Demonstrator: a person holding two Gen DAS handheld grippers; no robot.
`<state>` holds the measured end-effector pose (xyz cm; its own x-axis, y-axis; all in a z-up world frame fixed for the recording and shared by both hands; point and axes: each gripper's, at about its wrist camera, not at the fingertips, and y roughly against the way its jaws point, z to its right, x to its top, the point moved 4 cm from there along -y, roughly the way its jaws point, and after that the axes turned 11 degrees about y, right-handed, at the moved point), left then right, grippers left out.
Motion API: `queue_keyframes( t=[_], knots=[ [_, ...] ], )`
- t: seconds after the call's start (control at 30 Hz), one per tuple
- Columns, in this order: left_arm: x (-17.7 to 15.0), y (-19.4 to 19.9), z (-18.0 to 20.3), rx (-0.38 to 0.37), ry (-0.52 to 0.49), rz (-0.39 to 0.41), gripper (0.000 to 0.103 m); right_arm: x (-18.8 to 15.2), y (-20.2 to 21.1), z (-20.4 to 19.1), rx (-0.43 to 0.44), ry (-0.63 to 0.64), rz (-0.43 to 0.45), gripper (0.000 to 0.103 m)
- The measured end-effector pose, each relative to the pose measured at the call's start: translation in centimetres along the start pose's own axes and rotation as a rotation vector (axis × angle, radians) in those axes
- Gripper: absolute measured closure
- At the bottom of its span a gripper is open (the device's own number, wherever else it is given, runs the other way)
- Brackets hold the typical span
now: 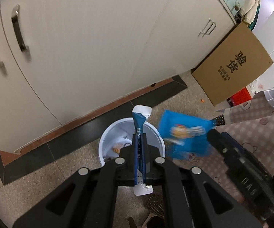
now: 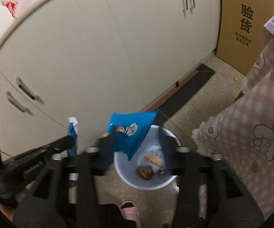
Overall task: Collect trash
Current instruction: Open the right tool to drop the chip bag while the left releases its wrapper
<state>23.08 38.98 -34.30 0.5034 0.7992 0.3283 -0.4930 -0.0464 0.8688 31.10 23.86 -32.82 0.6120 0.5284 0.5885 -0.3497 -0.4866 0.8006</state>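
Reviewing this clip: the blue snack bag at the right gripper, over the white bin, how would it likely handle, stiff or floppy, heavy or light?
The blue snack bag looks like thin creased film, so probably floppy and light. Its glossy surface may be slippery. The right gripper has its jaws apart, so the bag seems loose above the white bin and would probably flutter rather than fall straight.

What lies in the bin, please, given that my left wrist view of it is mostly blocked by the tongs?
Observer: The white bin holds a brown scrap and an orange snack piece.
Operator: Thank you. Are the right tongs gripping the blue bag?
Observer: No. The right tongs stand open, with the blue bag loose between the jaws, above the bin's rim.
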Motion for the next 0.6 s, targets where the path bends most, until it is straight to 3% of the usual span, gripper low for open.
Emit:
queue_keyframes(
  t=[0.2,0.6],
  knots=[
    [-1.8,-2.3,0.3,0.000,-0.011,-0.051,0.100,-1.2,-0.9,0.2,0.007,0.003,-0.048,0.056],
    [-2.6,-3.8,2.1,0.000,-0.046,-0.092,0.099,-2.3,-0.4,1.1,-0.004,-0.002,-0.058,0.053]
  ],
)
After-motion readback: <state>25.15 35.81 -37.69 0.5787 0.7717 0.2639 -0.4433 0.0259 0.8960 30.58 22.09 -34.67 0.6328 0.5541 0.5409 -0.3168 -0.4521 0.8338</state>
